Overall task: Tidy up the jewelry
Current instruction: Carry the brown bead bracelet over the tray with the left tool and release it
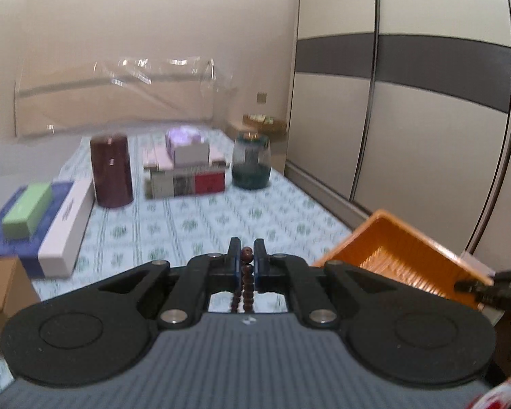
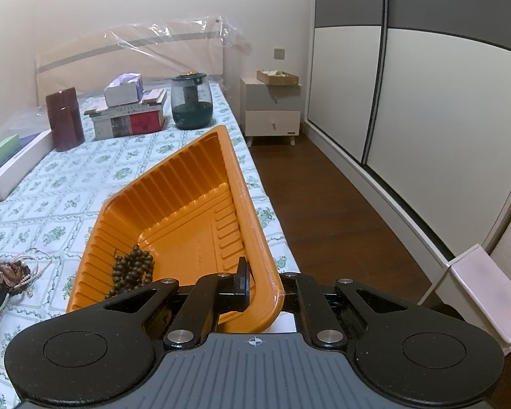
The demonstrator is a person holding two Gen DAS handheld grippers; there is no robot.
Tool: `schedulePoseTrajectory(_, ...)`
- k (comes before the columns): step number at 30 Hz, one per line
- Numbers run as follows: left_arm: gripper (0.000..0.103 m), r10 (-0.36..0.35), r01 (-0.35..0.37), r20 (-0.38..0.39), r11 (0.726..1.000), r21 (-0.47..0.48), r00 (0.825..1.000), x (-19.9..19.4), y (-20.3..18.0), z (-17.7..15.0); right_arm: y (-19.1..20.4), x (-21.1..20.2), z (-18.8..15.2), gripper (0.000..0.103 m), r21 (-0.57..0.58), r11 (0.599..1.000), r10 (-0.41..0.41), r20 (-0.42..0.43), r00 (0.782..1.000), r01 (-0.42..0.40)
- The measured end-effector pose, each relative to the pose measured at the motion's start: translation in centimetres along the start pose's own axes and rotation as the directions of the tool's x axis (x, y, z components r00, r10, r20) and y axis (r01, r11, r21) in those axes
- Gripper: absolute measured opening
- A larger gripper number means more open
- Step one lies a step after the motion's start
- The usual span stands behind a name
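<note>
Gripping the near rim of the orange tray [image 2: 173, 204], the right gripper [image 2: 265, 286] is clenched on its wall, one finger inside and the other outside, probably to steady the tray at the bed's edge so jewelry can be dropped in. Ahead of both grippers spreads the bed [image 2: 85, 170] with its floral sheet, the largest thing here and the surface that carries everything. Farther ahead stand one dark red canister [image 2: 64, 119], one stack of books [image 2: 129, 119] topped by a small box, and one dark green glass jar [image 2: 190, 102]; ahead and to the left lie a blue box, a white box and a green one. Inside the tray, just ahead-left of the right gripper, one dark bead bracelet [image 2: 133, 269] already lies heaped. To its far left, on the sheet, a tangle of pearl strands [image 2: 20, 269] waits, seemingly unsorted. The left gripper [image 1: 246, 262] is clenched on one string of brown beads [image 1: 246, 255], which hangs down between its fingers above the bed, with the tray to its right, likely the beads' destination.
</note>
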State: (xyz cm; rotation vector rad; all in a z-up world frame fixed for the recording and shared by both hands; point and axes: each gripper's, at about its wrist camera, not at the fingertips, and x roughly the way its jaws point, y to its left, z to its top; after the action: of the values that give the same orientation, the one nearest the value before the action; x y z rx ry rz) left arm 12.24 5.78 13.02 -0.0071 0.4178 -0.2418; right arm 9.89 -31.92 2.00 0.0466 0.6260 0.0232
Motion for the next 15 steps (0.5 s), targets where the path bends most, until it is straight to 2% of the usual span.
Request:
schedulePoseTrajectory(9, 0.005, -0.081, 0.077, 0.076, 0.996, 0.051, 0.994, -0.3, -2.6, 4.2, 0.0, -0.1, 0.1, 0.007, -0.001, 1.0, 0.003, 0.004, 1.0, -0.003)
schedulePoseTrajectory(15, 0.005, -0.198, 0.193, 0.063, 0.977, 0.086, 0.978, 1.0, -7.0, 4.6, 0.0, -0.1, 0.2, 0.007, -0.001, 1.0, 0.004, 0.003, 1.0, -0.004)
